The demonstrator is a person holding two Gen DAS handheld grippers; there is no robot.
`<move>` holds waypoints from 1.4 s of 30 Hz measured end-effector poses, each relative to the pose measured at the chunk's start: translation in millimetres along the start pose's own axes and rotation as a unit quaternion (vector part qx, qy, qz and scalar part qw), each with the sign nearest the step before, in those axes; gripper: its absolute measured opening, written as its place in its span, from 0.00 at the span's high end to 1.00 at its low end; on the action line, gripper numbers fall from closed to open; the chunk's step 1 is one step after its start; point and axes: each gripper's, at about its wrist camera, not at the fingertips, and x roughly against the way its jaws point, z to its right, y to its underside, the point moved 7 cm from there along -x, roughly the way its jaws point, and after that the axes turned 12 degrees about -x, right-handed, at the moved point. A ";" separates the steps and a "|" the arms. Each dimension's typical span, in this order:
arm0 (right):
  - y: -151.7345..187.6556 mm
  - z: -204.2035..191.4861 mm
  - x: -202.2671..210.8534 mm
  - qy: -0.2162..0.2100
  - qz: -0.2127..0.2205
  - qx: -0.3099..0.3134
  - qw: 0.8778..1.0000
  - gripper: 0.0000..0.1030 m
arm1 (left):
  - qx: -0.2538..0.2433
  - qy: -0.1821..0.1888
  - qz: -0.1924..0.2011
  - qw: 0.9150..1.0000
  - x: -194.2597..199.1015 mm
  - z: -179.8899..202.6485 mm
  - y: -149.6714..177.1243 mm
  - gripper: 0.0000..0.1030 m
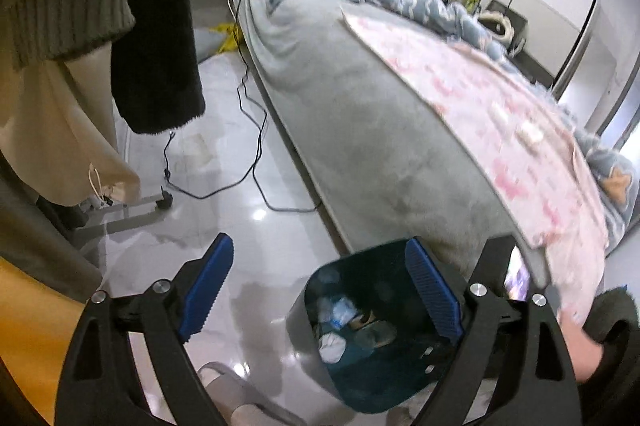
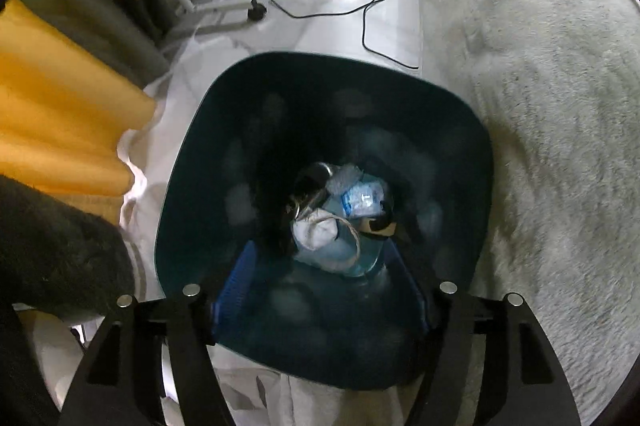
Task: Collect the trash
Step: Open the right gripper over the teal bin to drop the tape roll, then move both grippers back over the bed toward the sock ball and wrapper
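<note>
Teal bin [image 2: 192,153] beside the bed [image 2: 540,105] holds trash [image 2: 344,222]; right gripper [image 2: 320,290] jaws spread above it, left gripper [image 1: 320,290] jaws spread too, both empty

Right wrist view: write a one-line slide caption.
Open right tool above a dark bin holding trash, beside a bed.

Bin [image 2: 192,153]: dark teal plastic, smooth, semi-gloss inner wall. Below the right fingers, inside it: crinkled clear plastic wrap [image 2: 362,199], crumpled white paper [image 2: 314,232]. Floor [image 1: 224,193] ahead of left fingers: glossy tile, reflective. Bed cover [image 1: 360,113] beyond: matt grey plush. Finger pads [image 1: 210,282]: ribbed blue rubber-like.
</note>
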 end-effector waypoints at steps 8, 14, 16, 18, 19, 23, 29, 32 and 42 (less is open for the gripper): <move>-1.8 -4.0 10.0 0.000 0.018 0.011 1.000 0.25 | -0.012 -0.004 0.051 0.999 22.4 8.5 -25.0 0.13; -16.3 -5.2 42.4 -0.028 0.068 0.004 0.997 0.24 | -0.028 -0.007 0.092 0.995 39.1 21.3 -46.0 0.13; -21.1 -3.4 59.3 -0.037 0.094 0.003 0.995 0.24 | -0.036 -0.010 0.106 0.994 44.9 26.9 -55.2 0.13; -24.6 -2.1 73.2 -0.046 0.113 0.004 0.992 0.24 | -0.047 -0.012 0.123 0.991 50.8 36.2 -67.0 0.12; -26.8 -1.1 81.7 -0.051 0.124 0.005 0.991 0.24 | -0.054 -0.015 0.131 0.990 53.3 41.6 -73.1 0.12; -37.2 9.5 118.5 -0.055 0.177 0.006 0.983 0.22 | -0.072 -0.016 0.151 0.986 57.8 61.0 -92.1 0.11; -51.4 46.8 166.0 -0.039 0.248 -0.010 0.968 0.19 | -0.096 -0.009 0.159 0.983 45.7 88.5 -114.3 0.09; -61.1 75.4 185.1 -0.022 0.276 -0.021 0.961 0.17 | -0.096 -0.007 0.153 0.983 32.9 94.3 -122.0 0.09; -95.2 182.3 213.1 0.016 0.319 -0.076 0.945 0.16 | -0.100 0.014 0.132 0.986 -12.7 124.9 -144.8 0.09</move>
